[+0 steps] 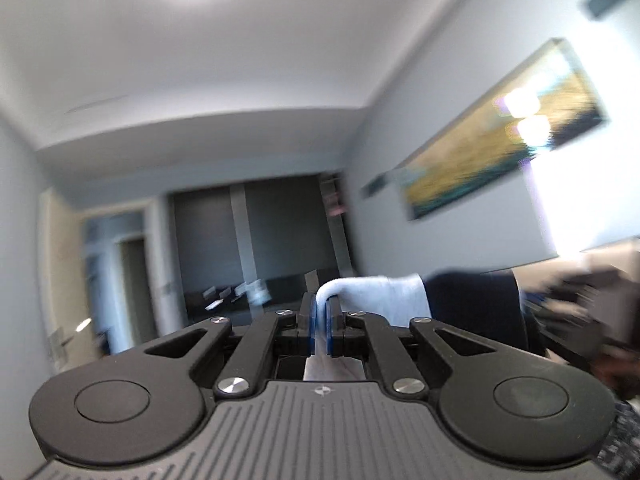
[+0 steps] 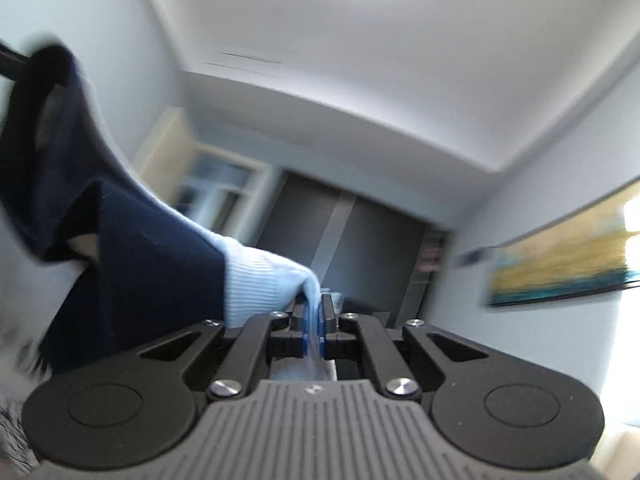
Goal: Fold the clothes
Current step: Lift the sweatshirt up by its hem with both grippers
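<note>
The left gripper (image 1: 319, 312) is clamped on the garment's (image 1: 460, 296) pale blue ribbed edge. The right gripper (image 2: 315, 312) pinches another pale edge, navy cloth hanging between them.

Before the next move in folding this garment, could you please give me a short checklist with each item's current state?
1. Left tongs shut on the garment's pale ribbed band: ok.
2. Right tongs shut on the pale ribbed band: ok.
3. Navy body of the garment spans between the two grips: ok.
4. Garment hangs free of any folding surface: cannot tell, no surface is in view.
5. Fabric free of twists: cannot tell, the navy part bunches and the pictures are blurred.
6. Both grips at matching corners: cannot tell.
</note>
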The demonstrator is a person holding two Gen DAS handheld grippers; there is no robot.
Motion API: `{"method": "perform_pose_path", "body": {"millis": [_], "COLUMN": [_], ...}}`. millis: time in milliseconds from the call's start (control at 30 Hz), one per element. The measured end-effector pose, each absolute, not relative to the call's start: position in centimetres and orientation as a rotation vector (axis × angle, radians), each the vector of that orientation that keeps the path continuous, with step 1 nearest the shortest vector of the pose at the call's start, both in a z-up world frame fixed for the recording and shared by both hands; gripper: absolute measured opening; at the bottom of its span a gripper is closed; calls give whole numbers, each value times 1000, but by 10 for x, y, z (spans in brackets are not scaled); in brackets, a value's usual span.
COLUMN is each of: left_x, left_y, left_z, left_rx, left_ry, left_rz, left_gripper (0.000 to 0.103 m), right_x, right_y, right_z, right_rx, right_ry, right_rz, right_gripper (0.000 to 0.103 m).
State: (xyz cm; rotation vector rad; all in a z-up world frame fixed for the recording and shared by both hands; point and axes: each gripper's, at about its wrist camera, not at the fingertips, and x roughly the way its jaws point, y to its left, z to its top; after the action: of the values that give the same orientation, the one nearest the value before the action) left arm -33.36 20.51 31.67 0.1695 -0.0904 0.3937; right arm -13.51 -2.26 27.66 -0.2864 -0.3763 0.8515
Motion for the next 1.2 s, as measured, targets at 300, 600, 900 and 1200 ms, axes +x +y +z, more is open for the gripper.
{"method": "perform_pose_path", "body": {"millis": [300, 600, 900, 1200], "left_x": [-351, -385, -404, -383], "left_y": [221, 216, 182, 196], "left_z": [281, 283, 292, 298], "left_rx": [154, 134, 197, 164], "left_ry": [-25, -162, -306, -265], "left_rz": [377, 356, 318, 325], "left_gripper": [3, 4, 4, 4], "right_x": [-155, -208, -256, -258], "right_y": [-14, -52, -99, -82], "right_z": [277, 285, 283, 278], "right_rx": [-161, -173, -130, -141], "right_ry": [-465, -653, -695, -659], "right_rz": [742, 712, 714, 757], "right_gripper": [5, 5, 6, 6]}}
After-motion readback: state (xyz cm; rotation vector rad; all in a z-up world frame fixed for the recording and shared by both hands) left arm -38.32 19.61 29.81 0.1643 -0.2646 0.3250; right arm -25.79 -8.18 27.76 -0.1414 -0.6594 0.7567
